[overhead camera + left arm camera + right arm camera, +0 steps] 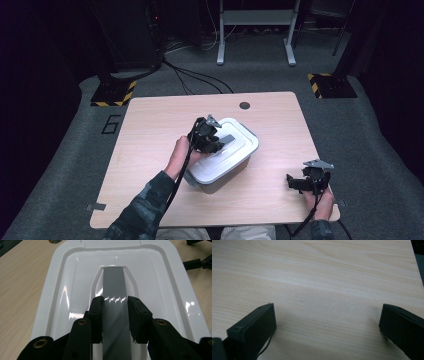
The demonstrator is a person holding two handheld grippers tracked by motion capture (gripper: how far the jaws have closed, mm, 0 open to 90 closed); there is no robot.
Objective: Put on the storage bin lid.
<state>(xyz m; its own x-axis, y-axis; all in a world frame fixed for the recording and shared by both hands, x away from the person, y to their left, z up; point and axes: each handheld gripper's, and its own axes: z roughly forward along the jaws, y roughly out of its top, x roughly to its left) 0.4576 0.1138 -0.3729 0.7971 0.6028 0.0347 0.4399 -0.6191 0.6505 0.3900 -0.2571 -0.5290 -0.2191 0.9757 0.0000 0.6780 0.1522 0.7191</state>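
Grey handle [114, 285] on the white lid [62, 290] sits pinched between the left gripper [115, 315] pads. Bin [225, 172] is mid-table [150, 130], slightly right of centre. Right gripper [325, 322] rests spread wide, empty, at the near right edge. Risks, as I read it: the glossy handle slips out of the pinch; the lid lifts crooked and jams; nothing steadies the bin, so it could drag or tip.
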